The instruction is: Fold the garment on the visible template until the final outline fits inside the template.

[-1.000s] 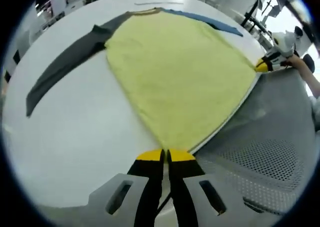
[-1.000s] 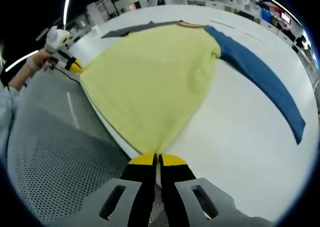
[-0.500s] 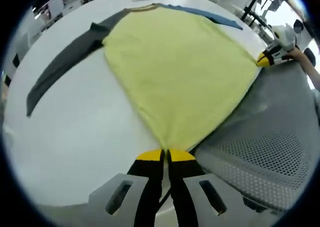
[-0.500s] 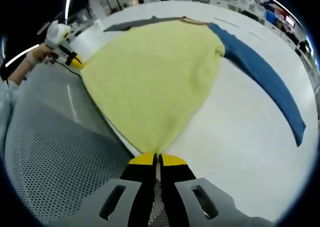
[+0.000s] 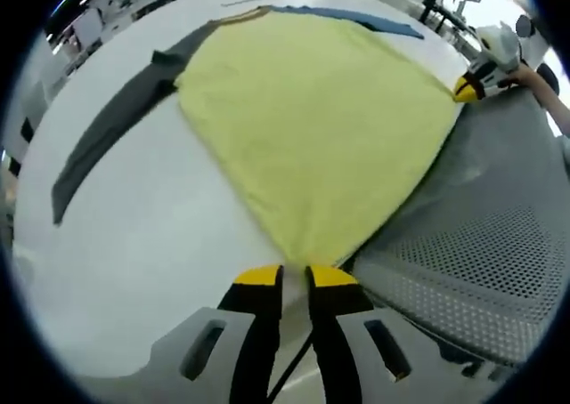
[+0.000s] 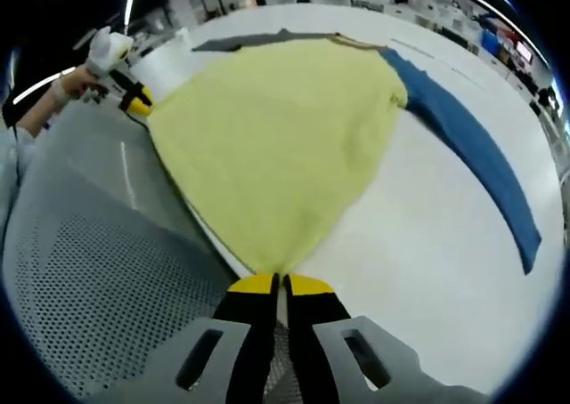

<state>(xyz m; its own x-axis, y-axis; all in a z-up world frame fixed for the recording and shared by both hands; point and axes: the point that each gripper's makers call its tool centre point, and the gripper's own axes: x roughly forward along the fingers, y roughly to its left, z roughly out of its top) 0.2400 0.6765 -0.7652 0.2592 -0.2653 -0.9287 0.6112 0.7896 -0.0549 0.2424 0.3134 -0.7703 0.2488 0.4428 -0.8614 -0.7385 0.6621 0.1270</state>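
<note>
A yellow garment lies spread on the white table, with a dark grey sleeve on one side and a blue sleeve on the other. My left gripper stands slightly open at the table's edge, and one hem corner ends just ahead of its tips. My right gripper is shut on the other hem corner of the yellow garment. The right gripper comes into the left gripper view at the far right. The left gripper appears in the right gripper view at the upper left, held by a hand.
A grey mesh chair sits against the table's near edge between the two grippers, also visible as the chair in the right gripper view. Desks and equipment stand beyond the far side of the table.
The left gripper's jaws have parted; one second ago they were shut on the hem corner. The right gripper stays shut on its corner. Both views shifted slightly.
</note>
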